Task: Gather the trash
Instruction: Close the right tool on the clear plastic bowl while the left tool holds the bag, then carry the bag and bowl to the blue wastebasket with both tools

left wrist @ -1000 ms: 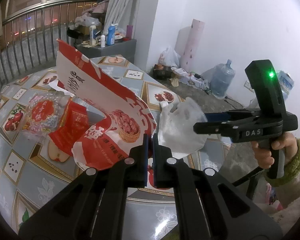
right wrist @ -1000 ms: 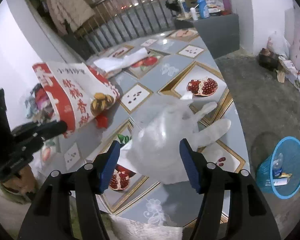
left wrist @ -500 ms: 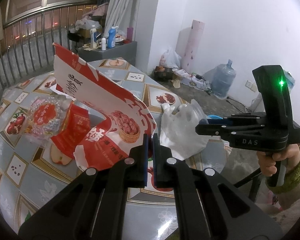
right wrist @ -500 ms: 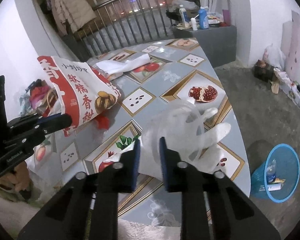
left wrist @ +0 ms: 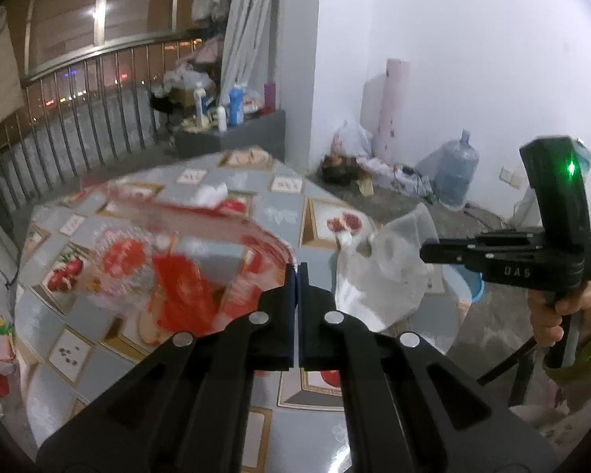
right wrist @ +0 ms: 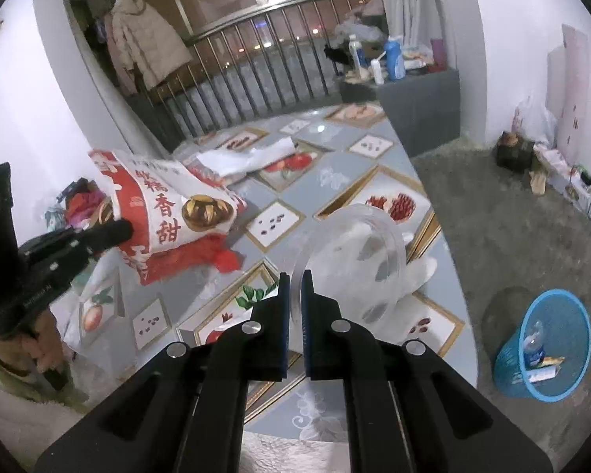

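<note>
My left gripper (left wrist: 296, 272) is shut on an edge of the red-and-white snack bag (left wrist: 185, 283), which shows blurred in the left wrist view and hangs over the table. From the right wrist view the same bag (right wrist: 161, 213) hangs from the left gripper (right wrist: 122, 230) at the left. My right gripper (right wrist: 295, 280) pinches the crumpled clear plastic glove (right wrist: 358, 260), its jaws closing the last bit onto the film. In the left wrist view the glove (left wrist: 378, 283) dangles from the right gripper (left wrist: 425, 254), held by a hand in a green sleeve.
The round table (right wrist: 335, 173) has a fruit-patterned cloth, with white paper (right wrist: 248, 157) at its far side. A blue bin (right wrist: 551, 343) holding some trash stands on the floor to the right. A grey cabinet (right wrist: 421, 94) with bottles, a railing and a water jug (left wrist: 455, 173) stand beyond.
The right gripper's jaws went from wide open around the glove to pinched on it and lifted it. The left gripper rose with the snack bag, which now swings blurred.
</note>
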`<state>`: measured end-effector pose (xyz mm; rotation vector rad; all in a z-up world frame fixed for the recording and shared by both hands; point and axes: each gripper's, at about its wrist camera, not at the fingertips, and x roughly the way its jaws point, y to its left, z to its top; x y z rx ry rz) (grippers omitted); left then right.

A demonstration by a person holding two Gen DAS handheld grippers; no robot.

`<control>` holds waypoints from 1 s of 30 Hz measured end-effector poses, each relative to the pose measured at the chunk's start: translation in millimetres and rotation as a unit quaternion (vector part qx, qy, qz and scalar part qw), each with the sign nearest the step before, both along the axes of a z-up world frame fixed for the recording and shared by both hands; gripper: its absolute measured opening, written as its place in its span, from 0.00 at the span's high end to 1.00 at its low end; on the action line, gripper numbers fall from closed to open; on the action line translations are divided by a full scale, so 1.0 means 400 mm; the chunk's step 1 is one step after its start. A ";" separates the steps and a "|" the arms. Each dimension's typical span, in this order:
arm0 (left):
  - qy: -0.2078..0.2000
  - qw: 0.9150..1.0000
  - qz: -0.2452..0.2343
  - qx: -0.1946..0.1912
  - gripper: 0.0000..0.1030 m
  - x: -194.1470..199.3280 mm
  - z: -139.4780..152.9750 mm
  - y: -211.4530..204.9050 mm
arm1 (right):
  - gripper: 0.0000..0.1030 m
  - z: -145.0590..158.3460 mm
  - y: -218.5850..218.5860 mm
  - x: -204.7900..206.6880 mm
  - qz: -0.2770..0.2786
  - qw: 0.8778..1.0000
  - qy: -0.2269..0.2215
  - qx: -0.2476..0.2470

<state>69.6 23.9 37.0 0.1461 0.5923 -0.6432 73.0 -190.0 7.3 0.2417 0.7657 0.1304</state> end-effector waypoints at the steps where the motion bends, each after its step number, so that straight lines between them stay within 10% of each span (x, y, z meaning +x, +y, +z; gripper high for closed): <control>1: -0.002 1.000 0.000 -0.007 1.00 -0.002 0.013 0.006 | 0.94 0.010 -0.004 -0.007 -0.003 1.000 -0.006 0.000; 17: -0.012 0.990 -0.084 -0.110 1.00 0.064 0.212 -0.085 | 0.94 0.101 -0.186 -0.157 -0.121 0.990 -0.075 0.015; 30: 0.148 0.950 -0.264 -0.080 1.00 0.235 0.182 -0.710 | 0.94 -0.046 -0.560 -0.315 -0.343 0.936 -0.024 0.078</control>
